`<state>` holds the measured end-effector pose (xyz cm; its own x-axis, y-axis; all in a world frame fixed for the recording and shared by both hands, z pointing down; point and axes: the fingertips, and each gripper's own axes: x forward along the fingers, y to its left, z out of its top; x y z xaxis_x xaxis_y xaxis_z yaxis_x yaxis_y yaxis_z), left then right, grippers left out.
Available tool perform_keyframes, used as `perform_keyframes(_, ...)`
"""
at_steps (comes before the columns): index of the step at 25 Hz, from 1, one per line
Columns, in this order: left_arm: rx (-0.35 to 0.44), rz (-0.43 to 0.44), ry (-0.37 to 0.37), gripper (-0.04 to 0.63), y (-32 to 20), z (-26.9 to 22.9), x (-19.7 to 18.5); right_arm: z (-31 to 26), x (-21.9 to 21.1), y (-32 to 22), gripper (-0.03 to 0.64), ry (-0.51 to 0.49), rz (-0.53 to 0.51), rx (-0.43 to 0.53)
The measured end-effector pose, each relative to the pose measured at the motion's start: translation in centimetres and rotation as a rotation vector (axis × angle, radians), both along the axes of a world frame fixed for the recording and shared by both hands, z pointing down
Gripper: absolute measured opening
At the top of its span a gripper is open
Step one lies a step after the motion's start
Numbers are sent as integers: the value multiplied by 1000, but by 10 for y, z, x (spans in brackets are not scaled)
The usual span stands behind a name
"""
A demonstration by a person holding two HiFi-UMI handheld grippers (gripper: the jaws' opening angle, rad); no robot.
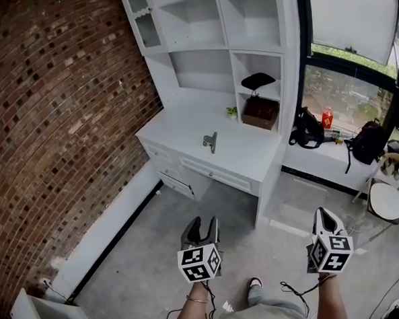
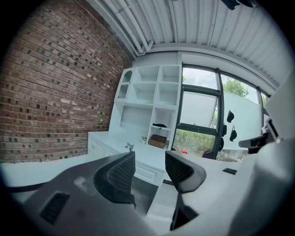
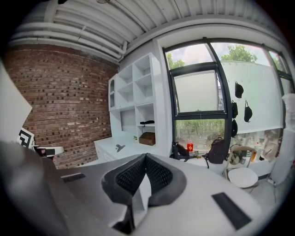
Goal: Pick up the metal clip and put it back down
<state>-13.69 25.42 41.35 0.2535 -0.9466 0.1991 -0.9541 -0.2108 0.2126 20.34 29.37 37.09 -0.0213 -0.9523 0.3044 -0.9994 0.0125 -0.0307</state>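
Item: small grey metal clip (image 1: 210, 142), on white wooden desk (image 1: 177, 131) at twelve o'clock, well apart from us; untouched, we judge. Our left gripper (image 1: 203, 224) has jaws apart, empty; right gripper (image 1: 323, 214) has jaws together; pick-up and put-down both remain.

Open desktop (image 1: 178, 133) around metal clip (image 1: 210, 142), shelf unit (image 1: 200, 68) behind, brick wall (image 1: 49, 131) left

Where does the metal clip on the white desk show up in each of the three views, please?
Head view: the metal clip lies on the desk, above picture centre.
Left gripper view: metal clip tiny, just above the picture-left jaw.
Right gripper view: metal clip tiny, left of centre.
Landmark: brown box, right of it everywhere.
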Motion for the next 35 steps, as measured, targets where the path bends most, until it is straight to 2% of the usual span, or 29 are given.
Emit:
perform_keyframes(5, -6, -18, 14, 204, -48, -3, 8, -12, 10, -55, 2, -16, -15, 27)
perform_keyframes(20, -11, -33, -16, 204, -157, 5, 34, 5, 43, -173, 2, -29, -37, 9)
perform_keyframes(24, -26, -47, -44, 204, -173, 10, 29, 13, 39, -189, 2, -36, -51, -9)
perform_keyframes(35, -23, -102, -31, 204, -244, 15, -1, 27, 40, -252, 2, -30, -32, -35)
